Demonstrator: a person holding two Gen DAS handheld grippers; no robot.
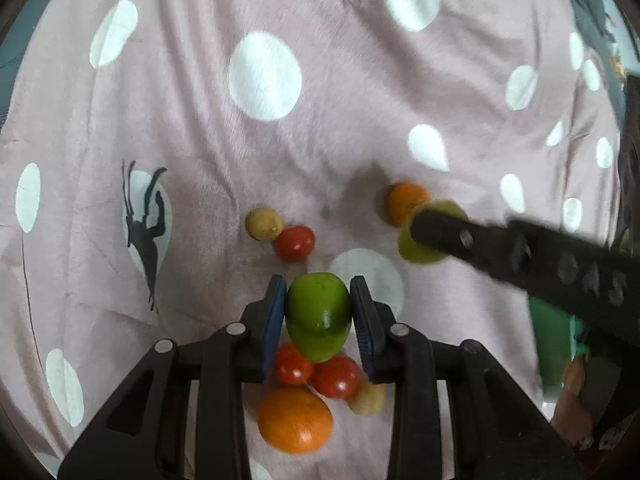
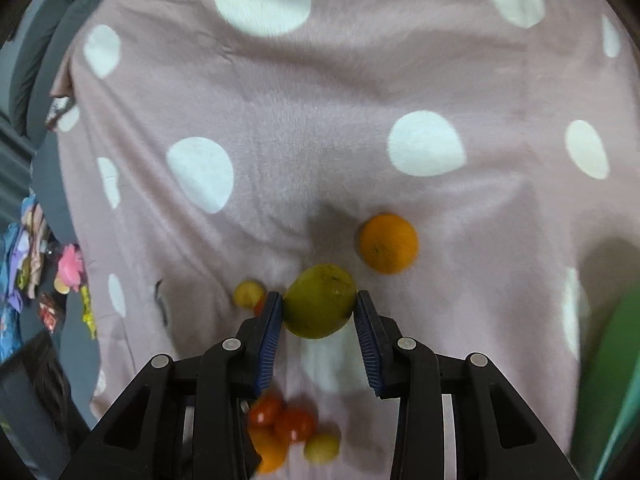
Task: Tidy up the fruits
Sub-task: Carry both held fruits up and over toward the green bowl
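Gripping green fruit (image 1: pixel 318 316) | left gripper (image 1: pixel 319 312) | open cloth (image 1: pixel 320 140) ahead

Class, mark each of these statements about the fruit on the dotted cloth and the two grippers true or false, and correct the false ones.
1. The left gripper holds a green fruit. True.
2. The right gripper holds an orange. False: a yellow-green fruit sits between its fingers; the orange lies apart on the cloth.
3. The cloth is striped. False: pink with white dots.
4. Red tomatoes lie below the green fruit in the left wrist view. True.
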